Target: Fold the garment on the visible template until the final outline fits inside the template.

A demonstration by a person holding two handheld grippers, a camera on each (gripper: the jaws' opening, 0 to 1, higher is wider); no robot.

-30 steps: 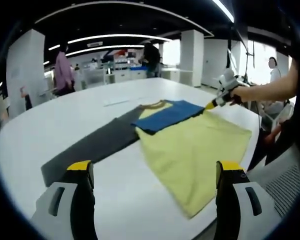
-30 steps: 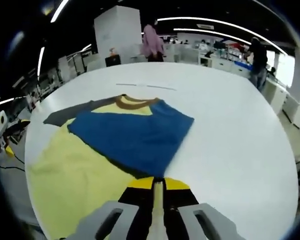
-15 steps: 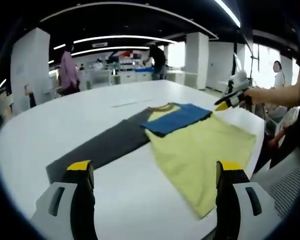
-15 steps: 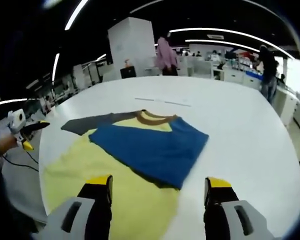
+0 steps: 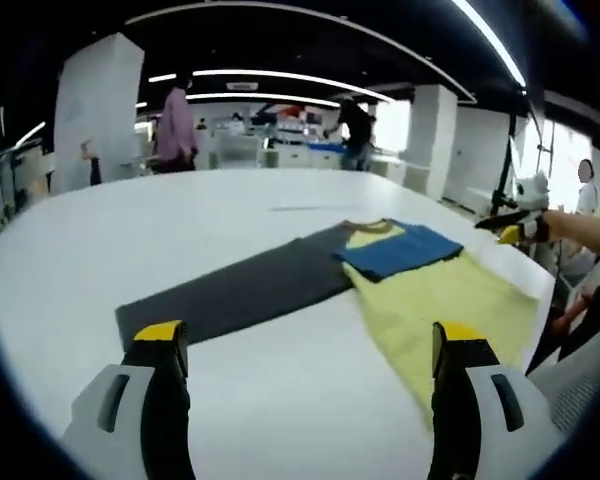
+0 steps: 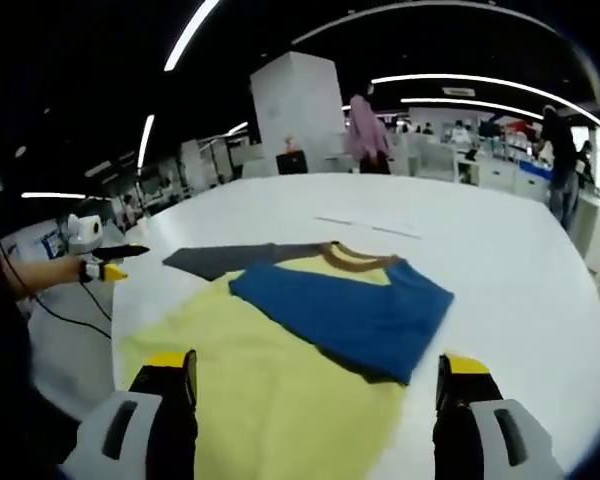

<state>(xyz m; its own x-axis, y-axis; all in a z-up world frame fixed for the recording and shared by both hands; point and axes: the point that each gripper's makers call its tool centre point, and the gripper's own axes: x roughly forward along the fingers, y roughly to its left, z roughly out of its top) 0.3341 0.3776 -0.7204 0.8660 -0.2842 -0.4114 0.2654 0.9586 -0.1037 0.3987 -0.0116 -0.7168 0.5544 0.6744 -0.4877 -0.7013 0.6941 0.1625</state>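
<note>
A yellow T-shirt (image 5: 450, 300) lies on the white table (image 5: 180, 215), with its blue sleeve (image 5: 400, 250) folded over the chest below a brown collar (image 6: 355, 258). A dark grey template (image 5: 240, 290) stretches out from under the shirt's left side. My left gripper (image 5: 310, 335) hovers open over the table's near edge, apart from the cloth. My right gripper (image 6: 318, 365) is open above the yellow body (image 6: 260, 370), with nothing between its jaws. The blue sleeve (image 6: 350, 310) and the grey template (image 6: 230, 258) lie ahead of it. Each gripper appears in the other's view, held by a hand: right gripper (image 5: 515, 225), left gripper (image 6: 105, 262).
A thin white strip (image 5: 300, 208) lies on the table beyond the shirt. People stand by desks at the far side of the room (image 5: 175, 130). A mesh chair back (image 5: 580, 370) is near the table's right edge. A cable (image 6: 70, 320) trails below the left hand.
My right gripper has opened and let go of the blue sleeve, which now lies folded over the shirt. Both grippers have drawn back from the garment.
</note>
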